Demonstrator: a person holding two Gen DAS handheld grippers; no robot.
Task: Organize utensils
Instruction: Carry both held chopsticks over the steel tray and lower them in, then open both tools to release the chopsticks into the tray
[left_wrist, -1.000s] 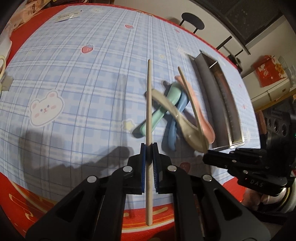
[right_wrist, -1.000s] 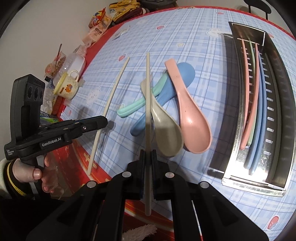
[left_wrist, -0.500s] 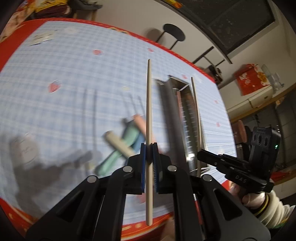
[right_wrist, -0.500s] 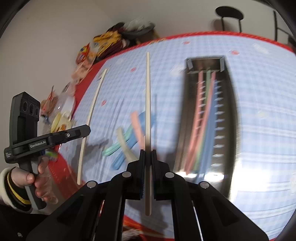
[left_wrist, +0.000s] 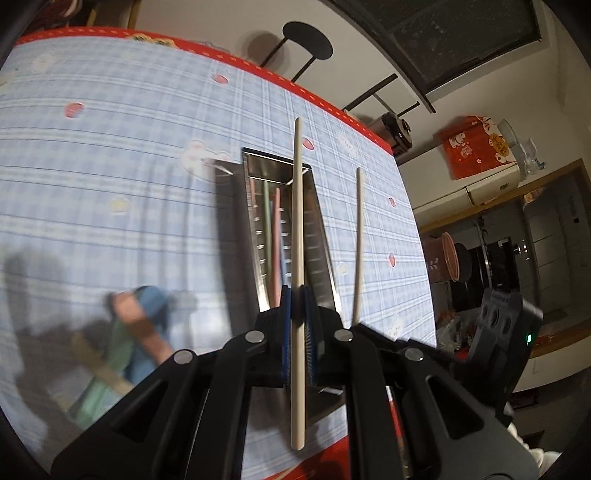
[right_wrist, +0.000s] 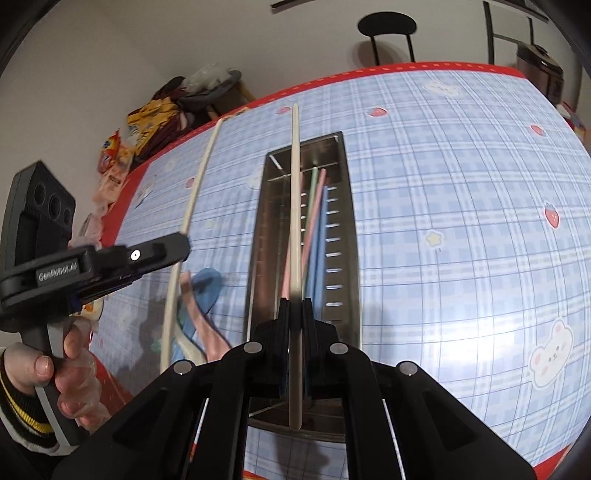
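Right wrist view: the long stainless steel utensil tray (right_wrist: 343, 229) lies lengthwise straight ahead on the blue checked tablecloth (right_wrist: 461, 221), coloured chopsticks already inside. The right gripper (right_wrist: 295, 314) clamps a cream chopstick (right_wrist: 295, 206) parallel to the tray's long axis, directly above it. The left gripper (left_wrist: 295, 302) pinches its own cream chopstick (left_wrist: 298, 221), similarly aligned.

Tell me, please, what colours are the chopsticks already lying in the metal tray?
Pink, green and blue chopsticks lie in the metal tray; the right wrist view shows them best.
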